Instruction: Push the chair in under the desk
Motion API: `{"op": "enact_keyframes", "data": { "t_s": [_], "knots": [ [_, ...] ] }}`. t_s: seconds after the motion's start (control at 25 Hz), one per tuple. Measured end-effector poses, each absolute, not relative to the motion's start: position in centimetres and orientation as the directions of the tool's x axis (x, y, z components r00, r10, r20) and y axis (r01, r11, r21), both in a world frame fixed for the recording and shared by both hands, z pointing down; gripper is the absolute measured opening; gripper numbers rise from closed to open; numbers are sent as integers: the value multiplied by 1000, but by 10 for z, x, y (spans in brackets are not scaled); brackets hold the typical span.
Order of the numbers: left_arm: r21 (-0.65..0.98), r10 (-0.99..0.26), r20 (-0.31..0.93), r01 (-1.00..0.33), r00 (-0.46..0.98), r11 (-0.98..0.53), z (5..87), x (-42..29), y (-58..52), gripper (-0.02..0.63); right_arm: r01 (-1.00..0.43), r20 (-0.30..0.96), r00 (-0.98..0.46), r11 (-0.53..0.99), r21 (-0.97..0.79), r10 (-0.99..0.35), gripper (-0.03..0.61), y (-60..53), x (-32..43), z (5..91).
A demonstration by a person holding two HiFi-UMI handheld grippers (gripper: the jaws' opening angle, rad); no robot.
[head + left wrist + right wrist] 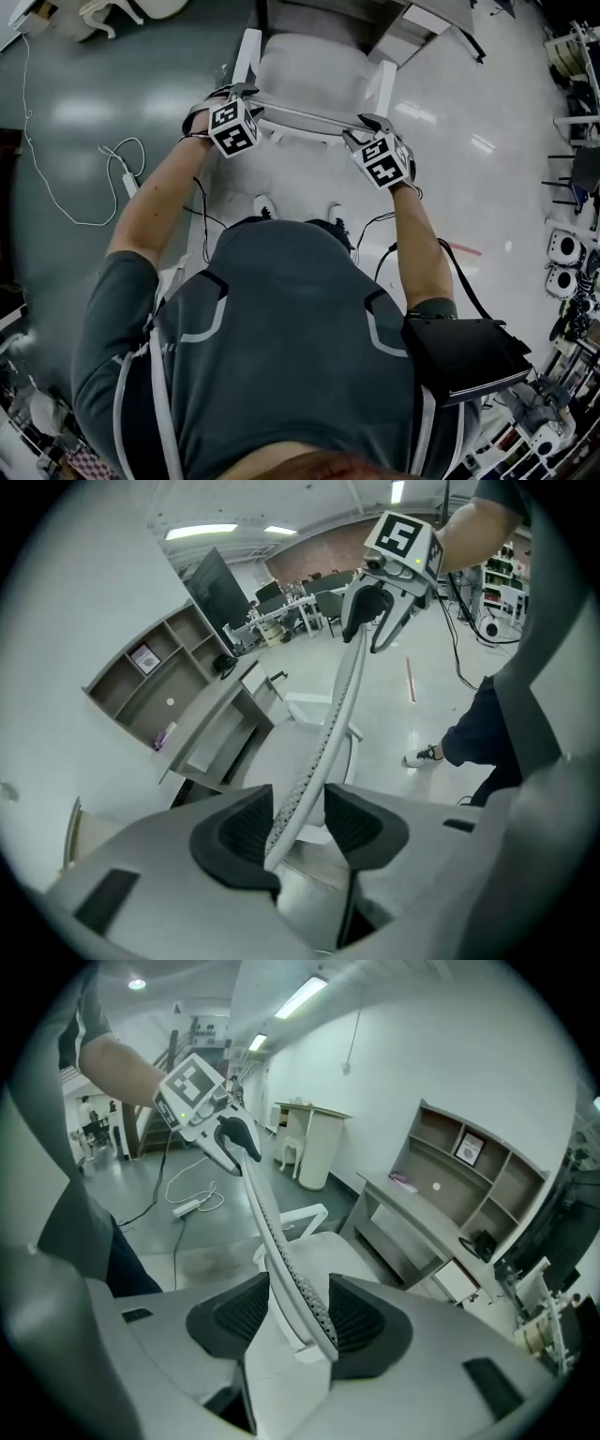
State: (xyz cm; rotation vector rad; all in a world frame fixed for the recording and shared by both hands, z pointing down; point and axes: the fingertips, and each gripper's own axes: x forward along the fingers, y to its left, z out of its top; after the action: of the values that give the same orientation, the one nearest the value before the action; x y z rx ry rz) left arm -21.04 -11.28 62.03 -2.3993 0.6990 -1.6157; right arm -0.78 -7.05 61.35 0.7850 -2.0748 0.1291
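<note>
The white chair [309, 70] stands in front of me with its seat partly under the grey desk [375, 19]. My left gripper [251, 98] straddles the left end of the mesh backrest's top edge [305, 114]; my right gripper [370, 127] straddles the right end. In the left gripper view the backrest [333, 719] runs between the pads of the left gripper [298, 822], touching one pad with a gap at the other. In the right gripper view the backrest [272, 1227] likewise lies between the spread pads of the right gripper [300, 1316]. Both are open.
A white power strip with its cable [122, 173] lies on the floor at the left. A shelf unit [141, 667] sits on the desk against the wall. Devices and racks [562, 253] crowd the right edge. My feet [265, 204] are just behind the chair.
</note>
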Motion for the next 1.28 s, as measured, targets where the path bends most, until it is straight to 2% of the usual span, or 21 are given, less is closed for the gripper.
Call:
{"op": "enact_keyframes", "data": {
  "t_s": [0.44,0.92,1.28],
  "knots": [
    [-277,-353,891,-272,286,-921,630,-210,-107,174,-602,778,-350,762,241,-522,199,-71,-5,626],
    [-279,-366,876,-289,314,-916,632,-208,-108,178,-620,801,-294,742,255,-522,210,-73,-3,630],
    [-260,-360,877,-314,319,-913,634,-207,-132,184,-645,842,-266,735,206,-469,212,-96,-1,633]
  ]
}}
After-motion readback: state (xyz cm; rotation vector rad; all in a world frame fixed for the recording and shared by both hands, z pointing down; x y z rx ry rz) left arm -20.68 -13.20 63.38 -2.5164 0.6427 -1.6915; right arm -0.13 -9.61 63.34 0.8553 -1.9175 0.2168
